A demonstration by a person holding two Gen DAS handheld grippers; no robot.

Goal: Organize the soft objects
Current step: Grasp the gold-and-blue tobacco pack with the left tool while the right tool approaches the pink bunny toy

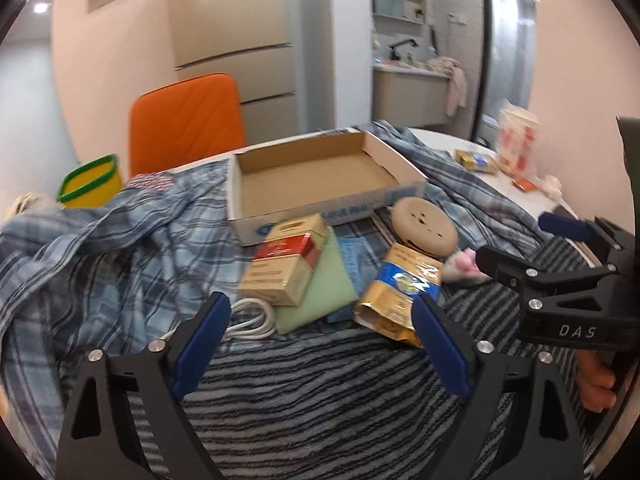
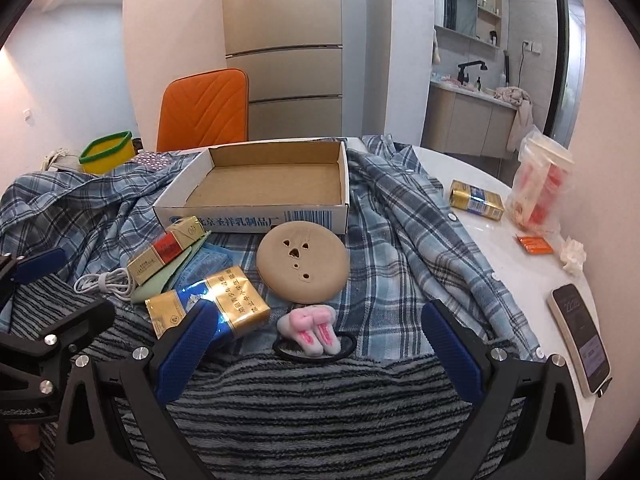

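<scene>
We hold our left gripper (image 1: 320,344) and right gripper (image 2: 320,344) with fingers apart, holding nothing. The pink bunny hair tie (image 2: 314,330) lies between the right fingers, on the striped towel (image 2: 320,408).

- You were clearly in somebody's home, an apartment dining spot.
- A tall fridge (image 2: 283,56) stood behind your orange chair (image 2: 204,108).
- Off to the right was a bathroom vanity with a black faucet (image 2: 468,70), plus a towel (image 2: 520,112) slung over the counter.
</scene>
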